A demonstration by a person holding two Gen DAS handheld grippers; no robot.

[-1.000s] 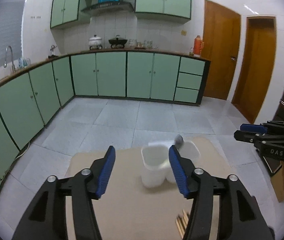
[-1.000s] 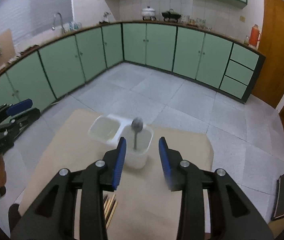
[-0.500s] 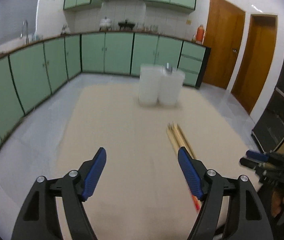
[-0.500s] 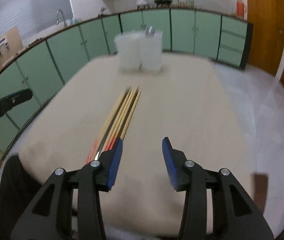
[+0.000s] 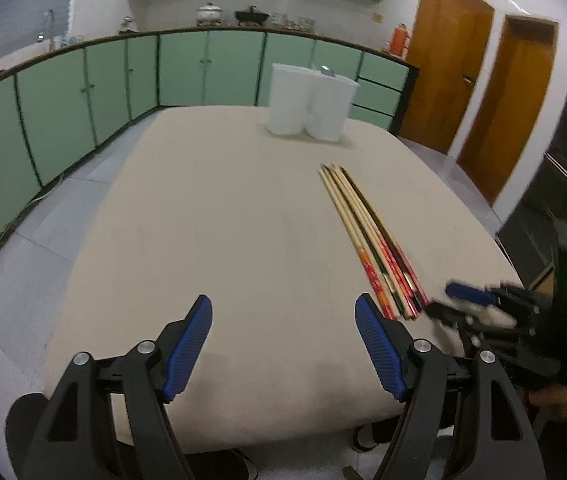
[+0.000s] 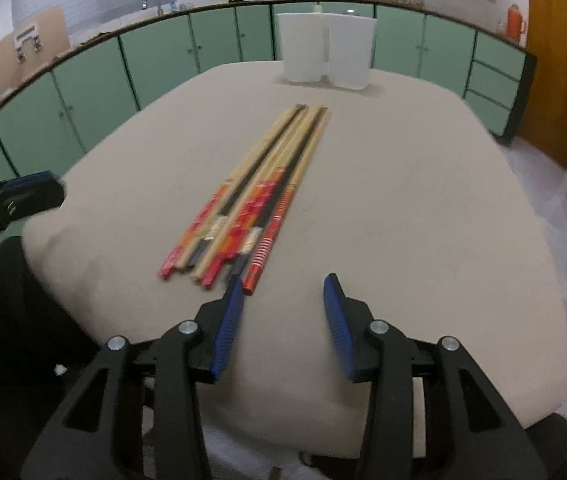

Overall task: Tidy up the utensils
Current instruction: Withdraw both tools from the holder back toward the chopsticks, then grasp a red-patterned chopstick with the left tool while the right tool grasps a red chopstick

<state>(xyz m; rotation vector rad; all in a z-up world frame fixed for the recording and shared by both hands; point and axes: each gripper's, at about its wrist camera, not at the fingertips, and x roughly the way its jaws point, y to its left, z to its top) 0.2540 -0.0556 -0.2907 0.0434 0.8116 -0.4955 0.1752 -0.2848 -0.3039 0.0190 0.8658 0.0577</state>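
Two white containers (image 6: pixel 325 48) touching, spoon (image 5: pixel 325 69) in right one; left gripper (image 5: pixel 283 314) wide, right gripper (image 6: pixel 283 292) narrower, both empty.

chopsticks (image 6: pixel 267 184): lacquered wood | table (image 5: pixel 223 220): matt beige, perhaps cloth | holders (image 5: pixel 311 104): white plastic

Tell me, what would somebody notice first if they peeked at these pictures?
Probably the bundle of chopsticks with bright red and orange ends, lying side by side in the middle of the beige table. Next, the two white containers touching each other at the table's far edge. Then the right claw, blue-padded and empty, just short of the chopsticks' painted ends.
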